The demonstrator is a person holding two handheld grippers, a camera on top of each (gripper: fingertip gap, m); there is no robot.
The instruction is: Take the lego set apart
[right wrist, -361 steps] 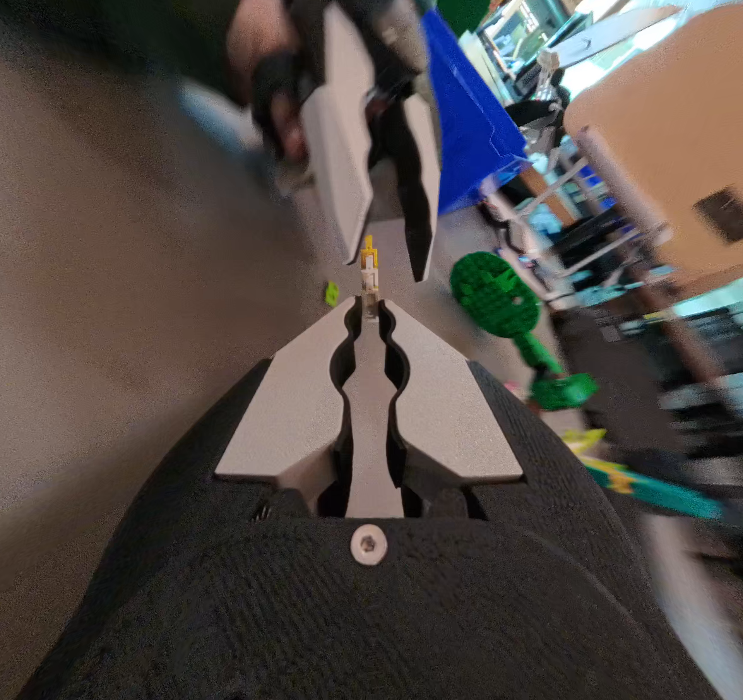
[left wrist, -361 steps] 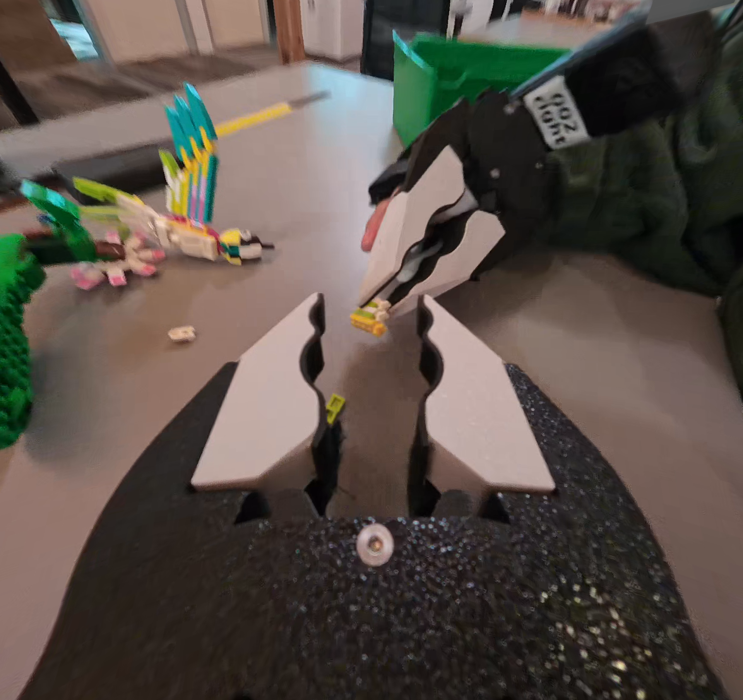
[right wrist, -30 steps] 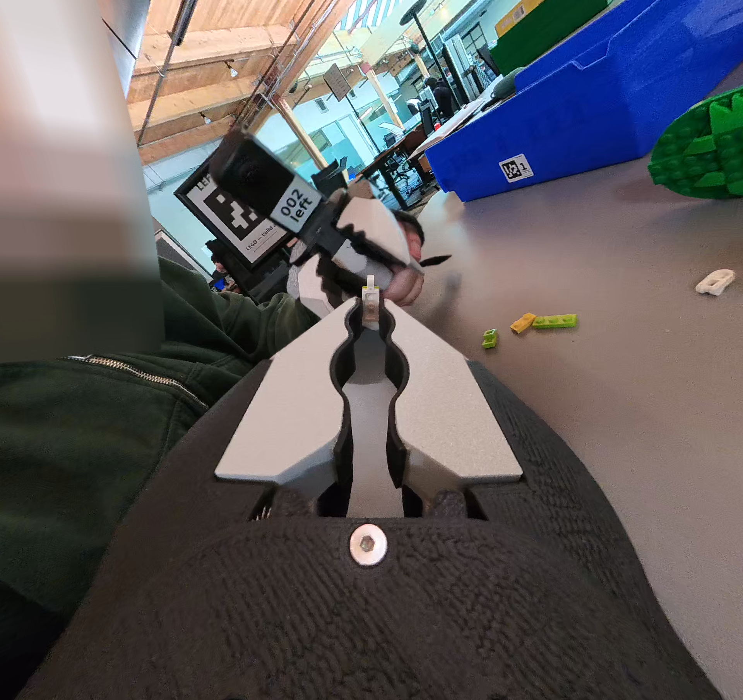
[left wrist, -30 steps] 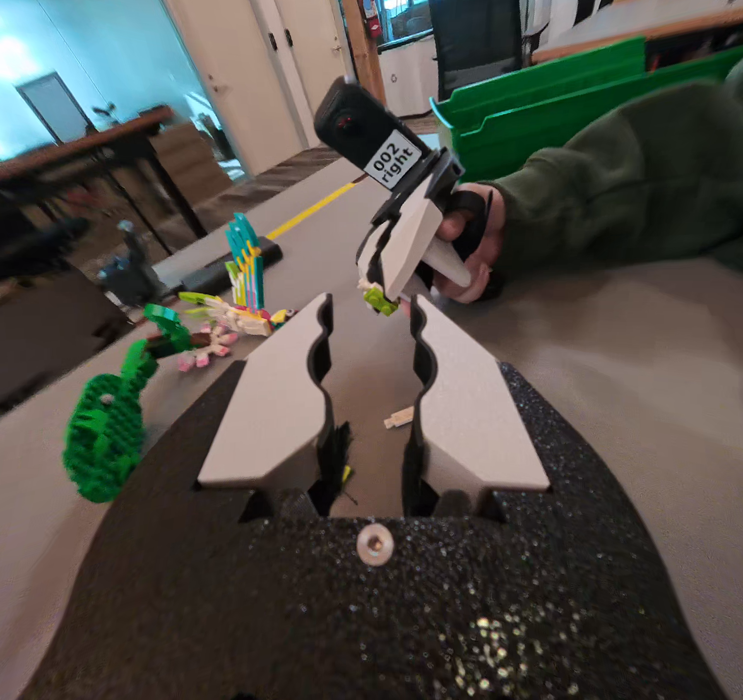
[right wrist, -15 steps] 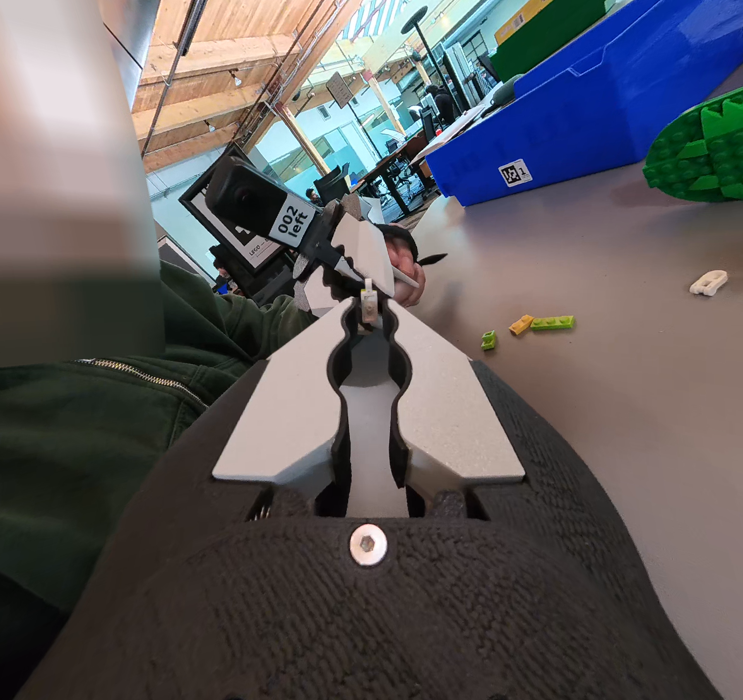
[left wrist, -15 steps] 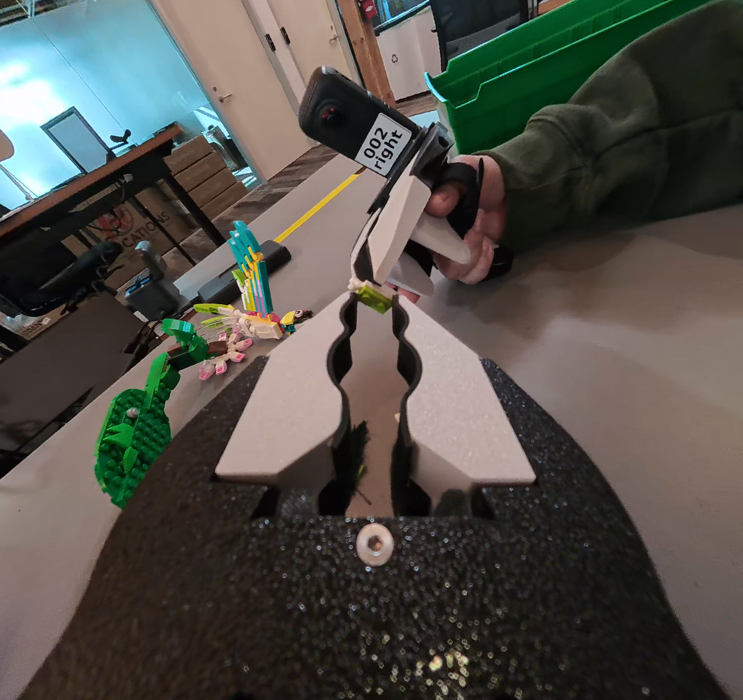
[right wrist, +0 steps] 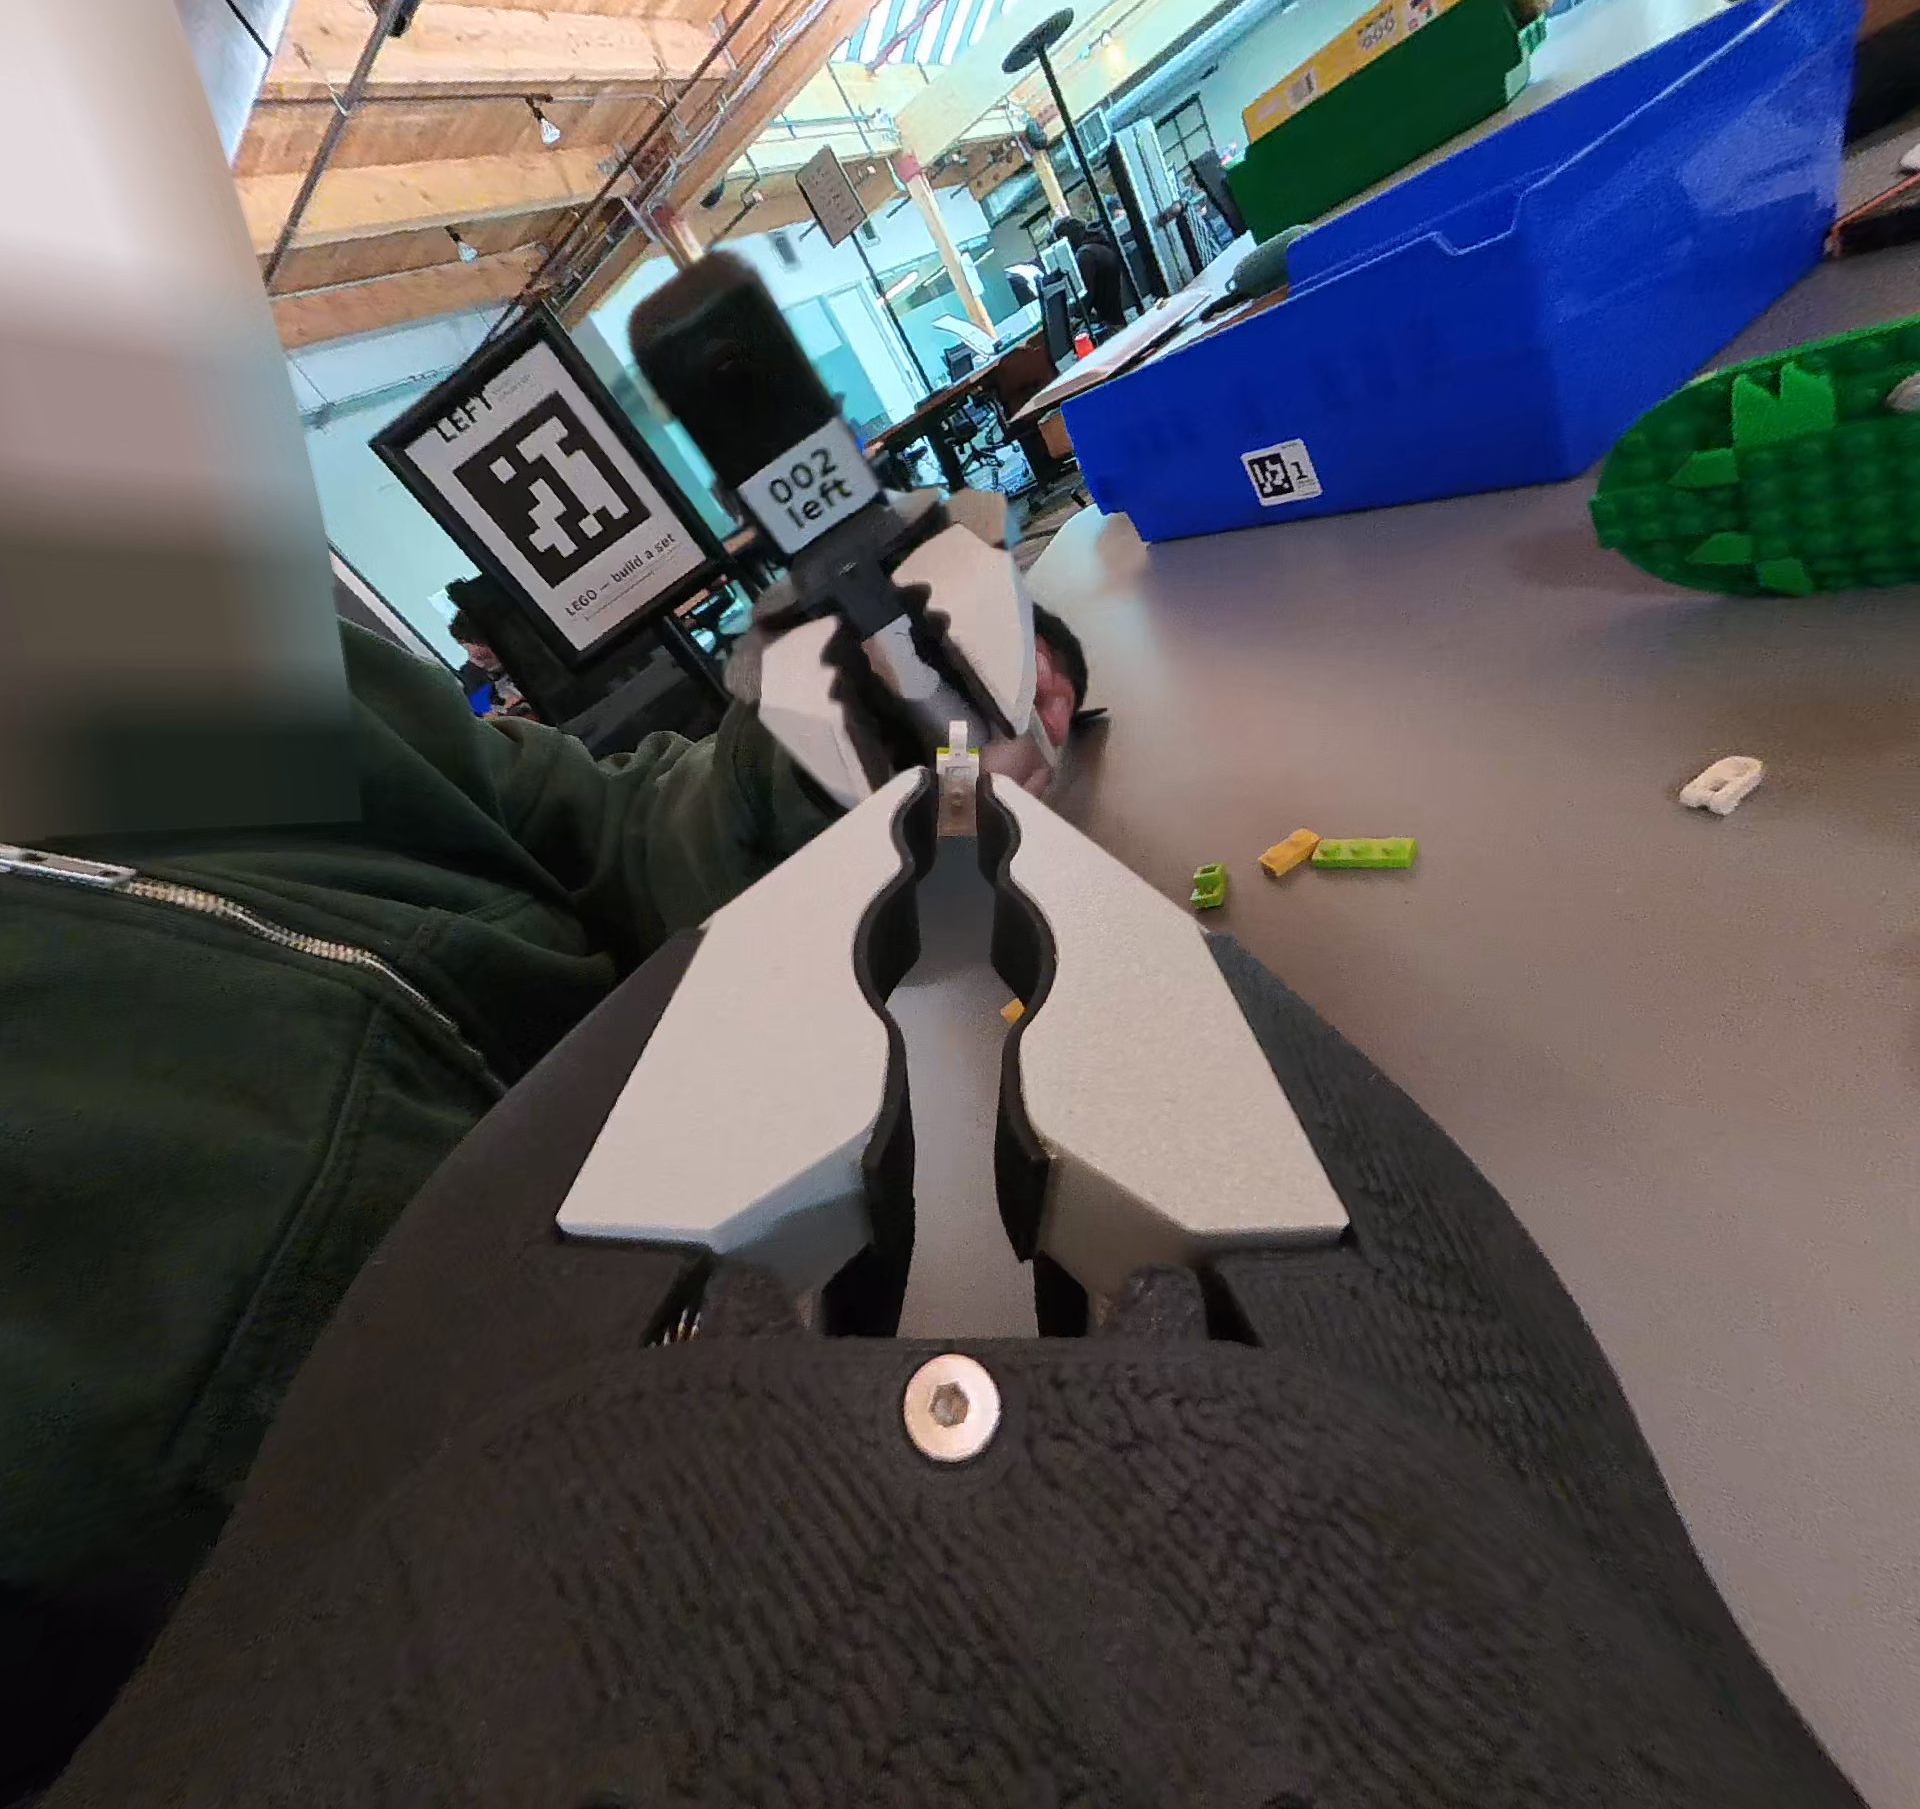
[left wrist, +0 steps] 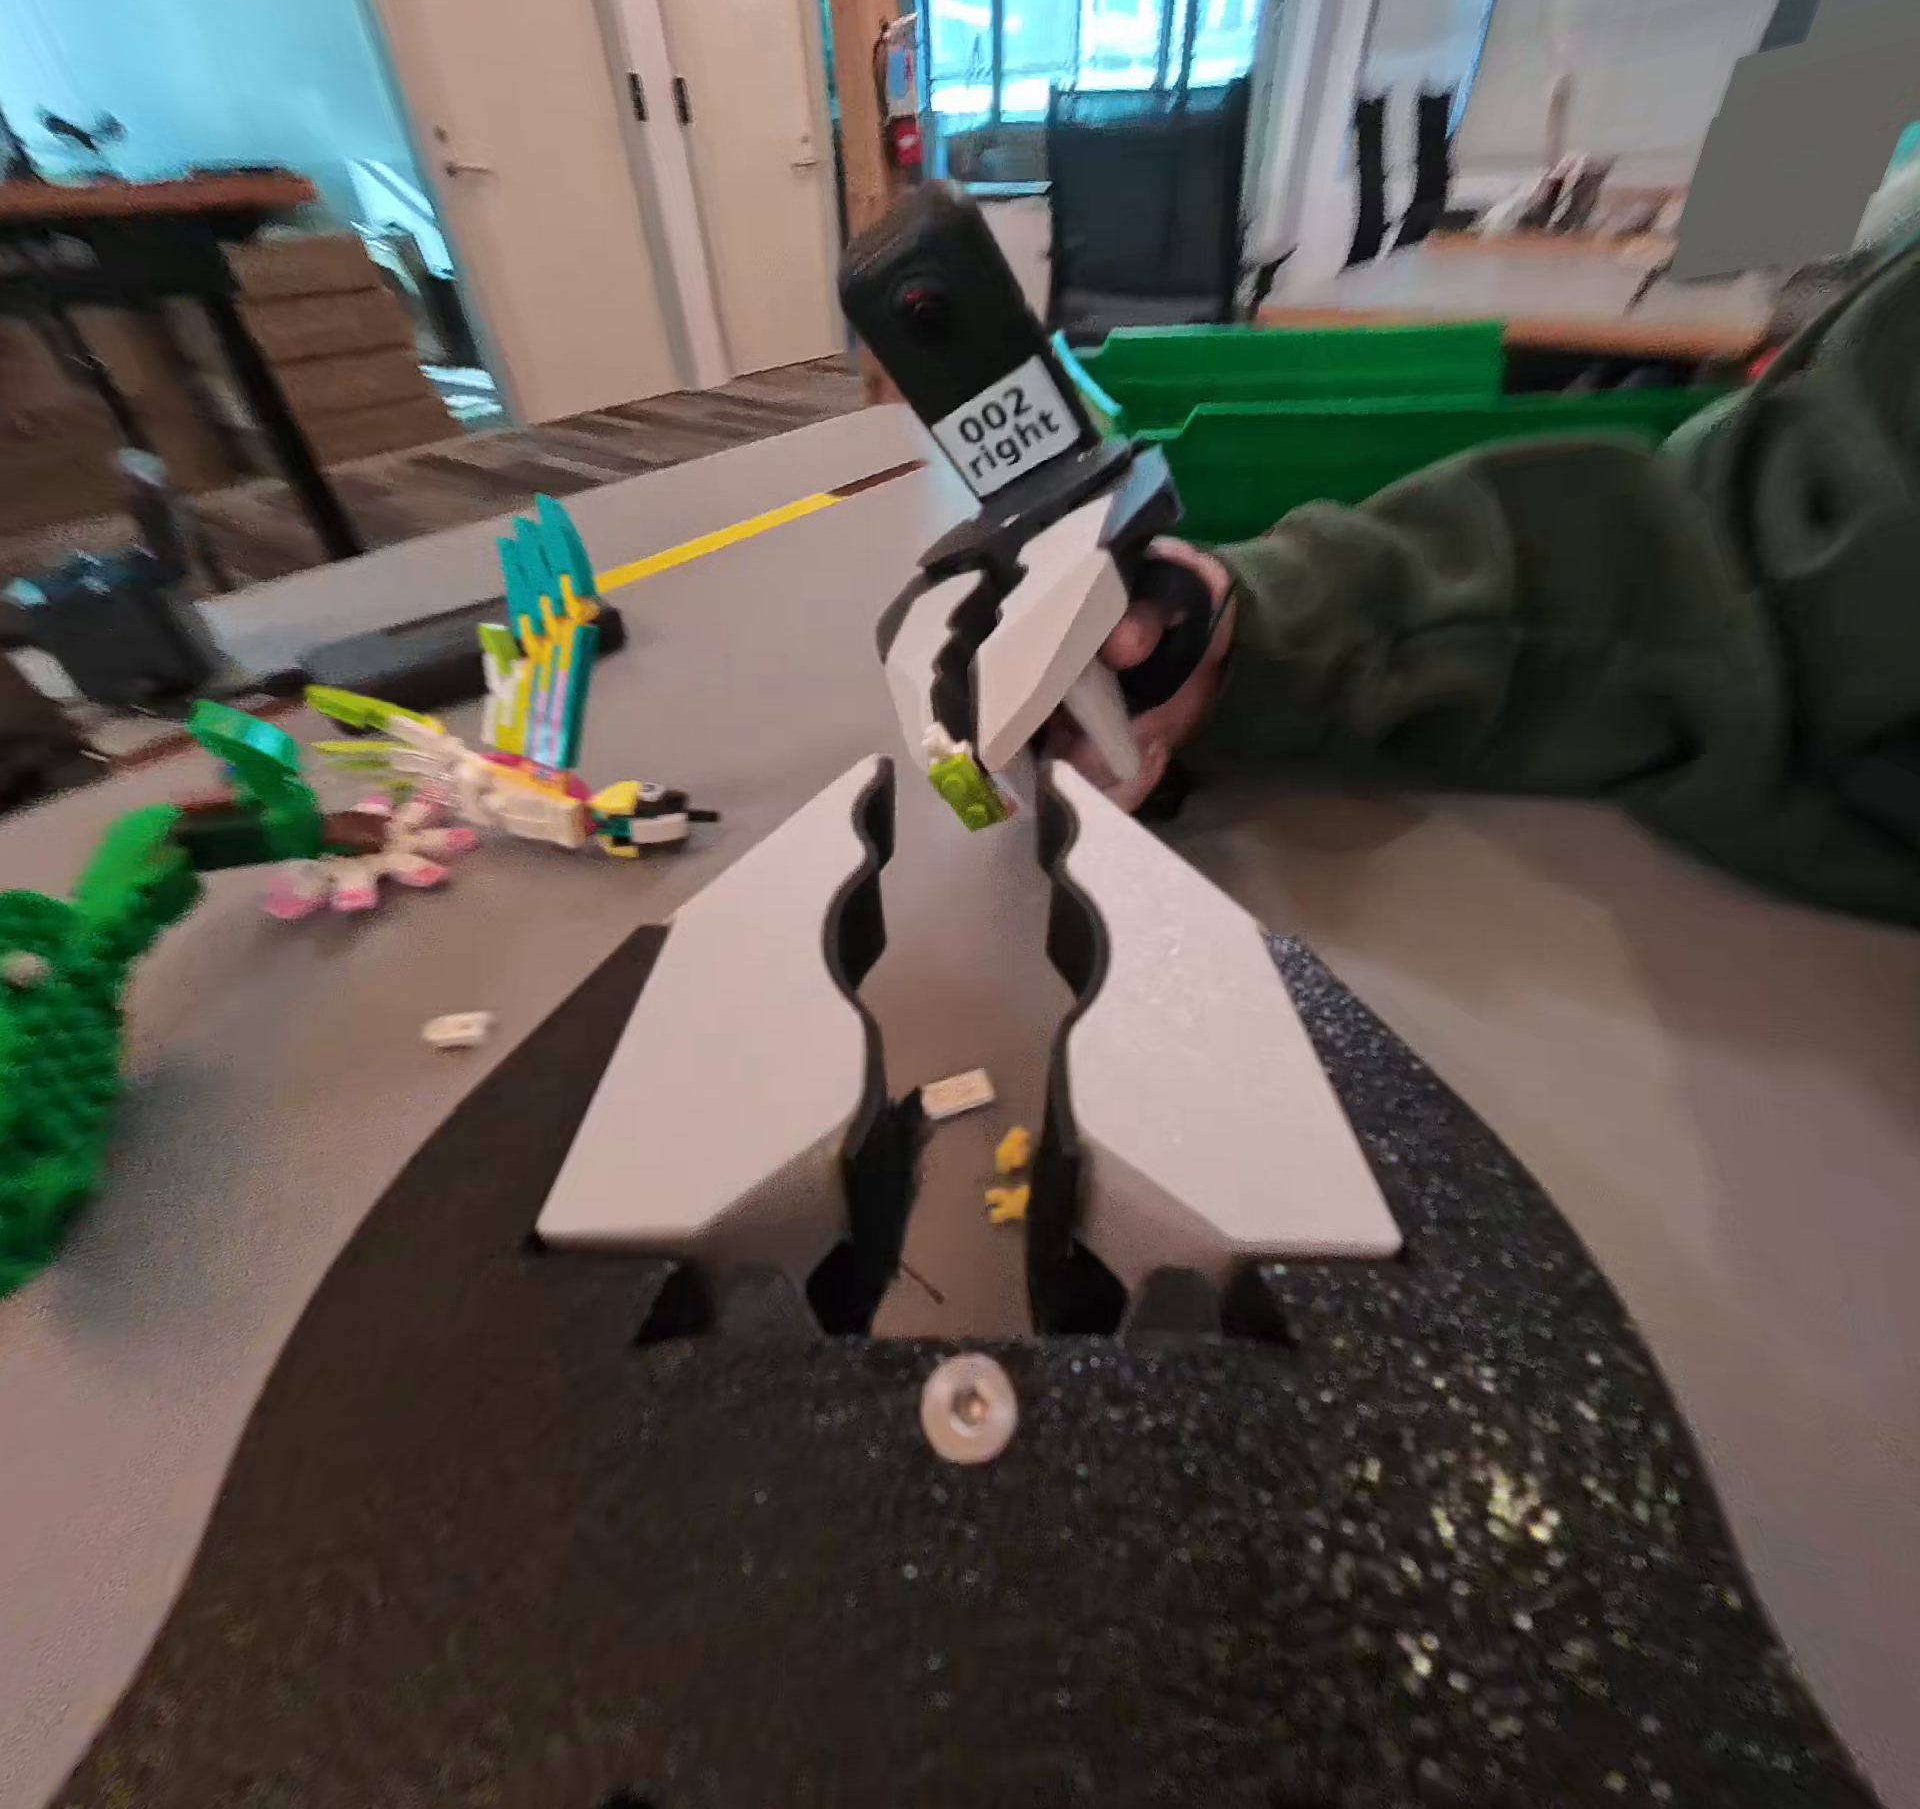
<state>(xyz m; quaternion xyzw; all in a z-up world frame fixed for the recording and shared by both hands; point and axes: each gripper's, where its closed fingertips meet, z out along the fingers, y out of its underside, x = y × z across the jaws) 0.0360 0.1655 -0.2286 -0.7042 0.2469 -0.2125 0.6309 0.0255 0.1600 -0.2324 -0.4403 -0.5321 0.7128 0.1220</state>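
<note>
My right hand-held gripper point(right wrist: 954, 803) points at the left one, clamped on a small lego piece point(right wrist: 955, 767), half hidden. My left hand-held gripper point(left wrist: 966, 793) stands apart, holding nothing.

Open-plan office or maker workspace, loft-style. Exposed timber ceiling point(right wrist: 499, 24) with beams and track lights; glass-walled rooms at the back. Rows of desks point(right wrist: 977, 377) and black office chairs point(left wrist: 1143, 201) recede down the hall. White double doors point(left wrist: 644, 138), wood post, fire extinguisher point(left wrist: 902, 112) on the wall. Grey worktop point(right wrist: 1558, 928) carries blue point(right wrist: 1507, 336) and green storage bins point(left wrist: 1351, 409). Framed marker sign point(right wrist: 551, 492) stands on a post. Cardboard boxes point(left wrist: 332, 336) stacked under a side table.
</note>
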